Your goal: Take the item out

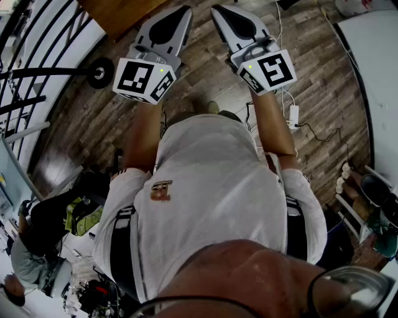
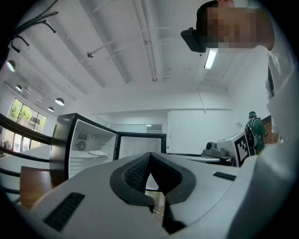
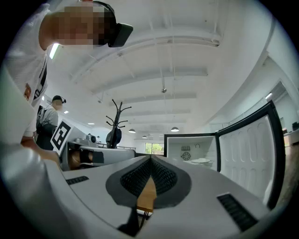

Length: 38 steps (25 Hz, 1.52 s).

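Note:
A small black fridge point(image 2: 79, 144) stands open, its door point(image 2: 140, 147) swung aside; a flat white item point(image 2: 98, 152) lies on its upper shelf. The right gripper view shows the same fridge point(image 3: 191, 156) with the white item point(image 3: 202, 161) inside and the door point(image 3: 252, 149) at the right. My left gripper point(image 2: 149, 155) is shut, nothing between its jaws. The right gripper point(image 3: 150, 158) is also shut and holds nothing. In the head view both grippers, left point(image 1: 184, 11) and right point(image 1: 216, 10), are held side by side over the wooden floor, well short of the fridge.
A power strip with cables point(image 1: 293, 115) lies on the wooden floor point(image 1: 205, 74). A shoe rack point(image 1: 367, 192) sits at the right, a wheeled stand point(image 1: 99, 71) at the left. A coat rack point(image 3: 117, 121) stands behind; a person point(image 3: 51, 116) is in the background.

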Each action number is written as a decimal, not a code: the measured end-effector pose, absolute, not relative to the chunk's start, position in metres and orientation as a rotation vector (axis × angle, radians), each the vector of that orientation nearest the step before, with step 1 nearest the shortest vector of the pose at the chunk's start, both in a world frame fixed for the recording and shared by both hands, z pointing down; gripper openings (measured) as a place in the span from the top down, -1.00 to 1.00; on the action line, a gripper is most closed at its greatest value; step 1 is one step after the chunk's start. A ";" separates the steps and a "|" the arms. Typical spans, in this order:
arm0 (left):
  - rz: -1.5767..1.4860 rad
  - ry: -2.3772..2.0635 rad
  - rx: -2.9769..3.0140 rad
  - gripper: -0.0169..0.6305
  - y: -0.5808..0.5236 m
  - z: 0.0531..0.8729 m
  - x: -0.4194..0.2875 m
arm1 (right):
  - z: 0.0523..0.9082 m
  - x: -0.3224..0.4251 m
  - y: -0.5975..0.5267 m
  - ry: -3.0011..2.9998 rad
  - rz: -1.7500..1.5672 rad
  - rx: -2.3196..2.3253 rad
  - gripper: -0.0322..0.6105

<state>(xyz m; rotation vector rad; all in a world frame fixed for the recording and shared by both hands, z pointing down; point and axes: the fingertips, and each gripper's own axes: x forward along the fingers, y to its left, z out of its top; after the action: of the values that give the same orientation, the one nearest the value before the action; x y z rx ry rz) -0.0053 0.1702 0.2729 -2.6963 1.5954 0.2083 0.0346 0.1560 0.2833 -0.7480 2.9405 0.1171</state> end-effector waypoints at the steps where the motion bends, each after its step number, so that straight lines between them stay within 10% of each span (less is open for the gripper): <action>1: 0.212 1.592 -2.696 0.89 0.168 0.275 -0.007 | 0.285 0.033 0.154 2.942 0.120 -0.749 0.80; 38: 0.260 1.446 -2.722 0.89 0.132 0.278 -0.083 | 0.298 -0.027 0.129 2.902 0.210 -0.946 0.79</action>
<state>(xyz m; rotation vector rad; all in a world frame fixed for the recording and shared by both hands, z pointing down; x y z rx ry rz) -0.0829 0.1321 0.2775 -2.7218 1.4463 0.2596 -0.0270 0.1292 0.2982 -0.9463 2.9017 0.2103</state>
